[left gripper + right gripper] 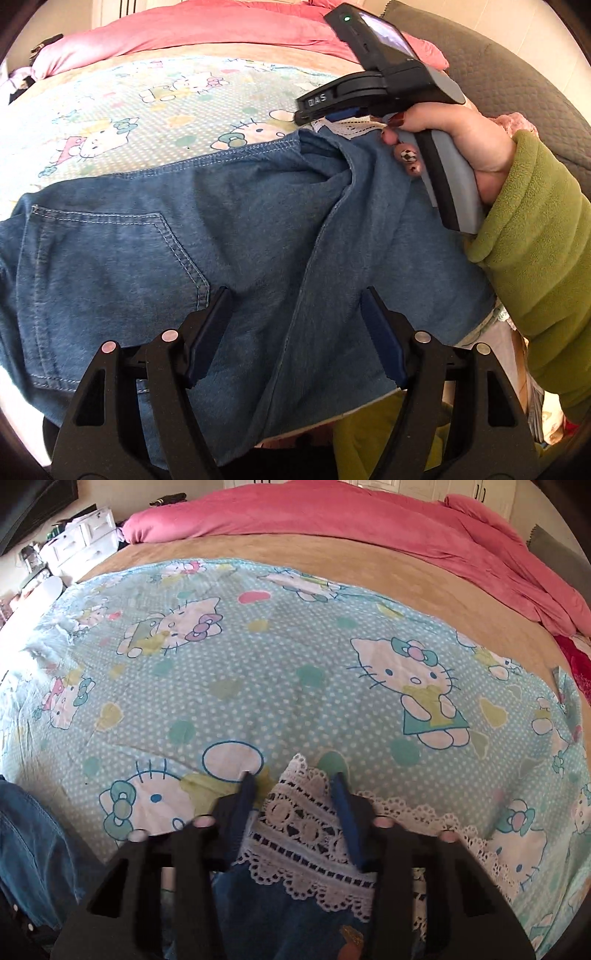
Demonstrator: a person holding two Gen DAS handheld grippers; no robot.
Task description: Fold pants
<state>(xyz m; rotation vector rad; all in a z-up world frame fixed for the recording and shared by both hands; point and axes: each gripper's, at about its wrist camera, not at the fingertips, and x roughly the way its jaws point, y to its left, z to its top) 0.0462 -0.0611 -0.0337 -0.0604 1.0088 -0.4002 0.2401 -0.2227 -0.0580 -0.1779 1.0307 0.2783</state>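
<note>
From my left wrist, soft blue denim pants (pixel 229 236) with a stitched pocket lay creased over the cartoon sheet (pixel 155 107); my left gripper (pixel 295 314) hung wide apart above them, gripping nothing. From my right wrist, my right gripper (pixel 295 786) pinched the pants' white lace hem (pixel 295 834) between its blue pads.

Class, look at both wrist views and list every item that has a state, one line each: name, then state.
pants: spread on the bed, partly folded, one layer lying over another.
lace hem: bunched between the right gripper's jaws.
right gripper: jaws closing around the lace hem; firm grip not clear.
left gripper: jaws open over the denim, nothing gripped.
pink duvet: pushed back, crumpled.
cartoon sheet: laid flat.
</note>
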